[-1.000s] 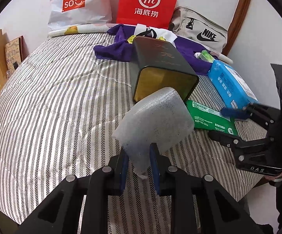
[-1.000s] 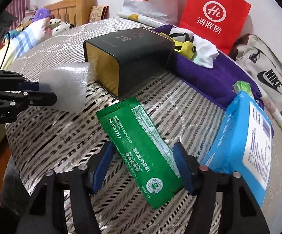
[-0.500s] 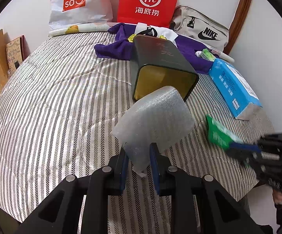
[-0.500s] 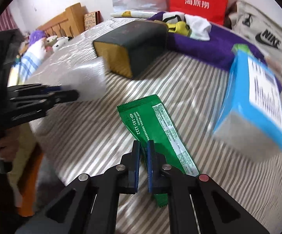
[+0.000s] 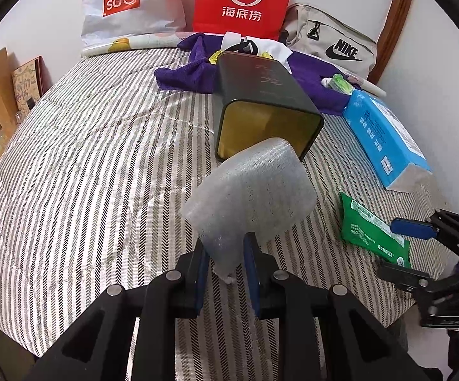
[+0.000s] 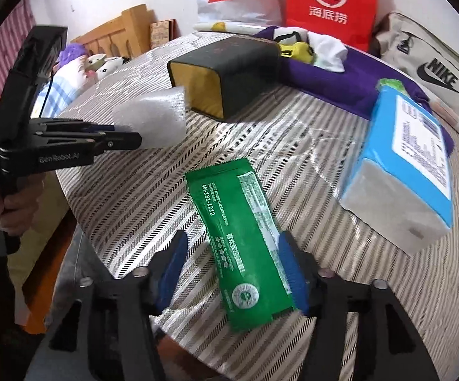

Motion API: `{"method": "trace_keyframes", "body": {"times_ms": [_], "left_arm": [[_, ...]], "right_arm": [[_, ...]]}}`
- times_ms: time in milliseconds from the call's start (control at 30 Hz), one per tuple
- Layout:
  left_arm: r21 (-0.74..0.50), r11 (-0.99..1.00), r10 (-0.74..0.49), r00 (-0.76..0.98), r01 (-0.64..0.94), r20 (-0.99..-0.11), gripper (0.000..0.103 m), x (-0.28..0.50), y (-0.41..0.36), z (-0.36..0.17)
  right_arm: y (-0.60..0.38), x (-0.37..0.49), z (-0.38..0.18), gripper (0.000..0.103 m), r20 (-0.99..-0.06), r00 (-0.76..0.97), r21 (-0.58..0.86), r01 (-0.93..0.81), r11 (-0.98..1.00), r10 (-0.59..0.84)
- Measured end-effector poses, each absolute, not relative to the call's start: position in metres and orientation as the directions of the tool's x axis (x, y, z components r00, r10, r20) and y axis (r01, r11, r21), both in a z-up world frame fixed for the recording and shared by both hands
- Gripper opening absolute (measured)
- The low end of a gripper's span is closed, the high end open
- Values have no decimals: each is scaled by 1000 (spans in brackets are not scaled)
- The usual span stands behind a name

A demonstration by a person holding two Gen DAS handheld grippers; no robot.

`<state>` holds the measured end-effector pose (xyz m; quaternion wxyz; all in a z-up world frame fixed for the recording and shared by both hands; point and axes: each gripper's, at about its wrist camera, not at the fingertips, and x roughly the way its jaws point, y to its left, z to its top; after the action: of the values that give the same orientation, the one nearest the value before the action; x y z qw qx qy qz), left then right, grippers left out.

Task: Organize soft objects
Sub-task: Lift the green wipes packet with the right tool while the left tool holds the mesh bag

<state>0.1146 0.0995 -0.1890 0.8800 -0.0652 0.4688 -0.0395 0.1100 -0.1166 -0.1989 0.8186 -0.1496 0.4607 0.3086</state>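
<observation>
My left gripper (image 5: 226, 254) is shut on the lower corner of a curled sheet of clear bubble wrap (image 5: 251, 197), held above the striped bed just in front of a dark box (image 5: 261, 95). The box lies on its side with its gold mouth toward me. My right gripper (image 6: 234, 254) is opening, its blue fingers standing on either side of the near end of a green packet (image 6: 242, 231). The packet lies flat near the bed's edge, with the pads off it. From the left wrist view, the right gripper (image 5: 397, 247) sits at the packet's (image 5: 369, 228) right end.
A blue tissue pack (image 6: 403, 171) lies right of the packet. Purple cloth (image 5: 185, 76), white and yellow items, a Nike bag (image 5: 334, 47), a red bag (image 5: 242, 0) and a white Miniso bag (image 5: 127, 3) crowd the far end. A wooden headboard (image 6: 124, 31) and soft toys are at left.
The right gripper closed on the green packet's near end, drew it away from the box toward the bed's edge, then opened. The left gripper and bubble wrap stayed put.
</observation>
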Motion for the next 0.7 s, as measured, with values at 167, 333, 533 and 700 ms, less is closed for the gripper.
{"method": "trace_keyframes", "body": {"times_ms": [167,333,533,700], "left_arm": [[-148,989,-126,546,3,-829,21,113,98,-188],[-132,991,-111,539,-1,-835,21,111,94,-188],[-153,988,-125,536,-7,-835,21,111,92,-186],[-169,986,-142,550,1,-823,21,109,88,-177]], "right_arm": [[-113,116,-209,66,-820,426,12,-653,757,381],[-120,120,-208,44,-805,452,17,-630,776,384],[-142,122,-203,35,-804,418,108,-595,796,422],[-157,113,-189,35,-788,456,92,-578,811,415]]}}
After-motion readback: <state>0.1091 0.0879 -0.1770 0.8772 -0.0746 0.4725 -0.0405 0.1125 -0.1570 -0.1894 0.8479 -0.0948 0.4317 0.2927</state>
